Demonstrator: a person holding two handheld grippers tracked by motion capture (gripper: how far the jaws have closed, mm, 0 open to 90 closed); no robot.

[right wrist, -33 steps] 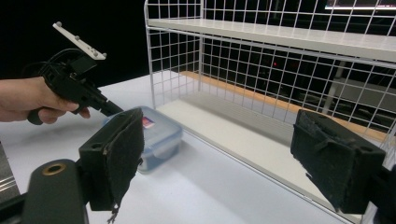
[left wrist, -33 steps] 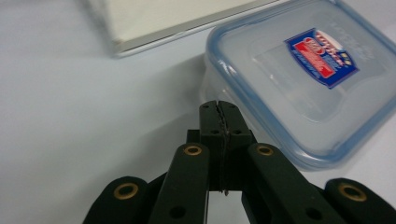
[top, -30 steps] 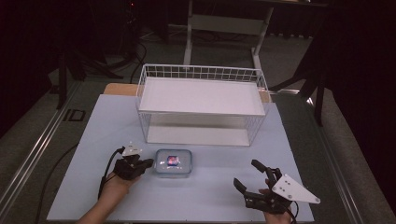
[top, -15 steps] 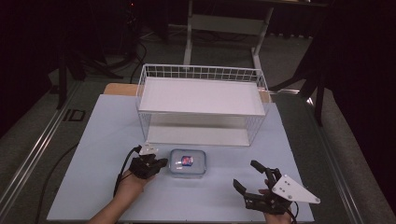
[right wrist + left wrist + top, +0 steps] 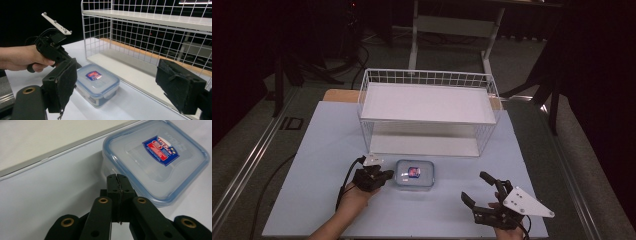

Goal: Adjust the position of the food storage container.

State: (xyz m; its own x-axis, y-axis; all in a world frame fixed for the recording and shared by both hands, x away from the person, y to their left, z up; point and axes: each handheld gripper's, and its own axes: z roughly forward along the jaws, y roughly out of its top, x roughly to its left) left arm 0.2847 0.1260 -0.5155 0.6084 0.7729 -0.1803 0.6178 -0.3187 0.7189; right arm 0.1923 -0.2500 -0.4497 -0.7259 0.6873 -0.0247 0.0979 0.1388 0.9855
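A clear plastic food container (image 5: 414, 174) with rounded corners and a blue-rimmed snap lid sits on the pale matte table (image 5: 322, 150), just ahead of the left tongs (image 5: 379, 178), whose black jaws are clenched together on nothing, tips close beside its near wall. A red and blue sticker (image 5: 161, 150) on the lid is too small to read. The right tongs (image 5: 479, 190) rest well apart to the right, foam-padded jaws released wide. Beyond both stands a white wire basket shelf (image 5: 427, 102)
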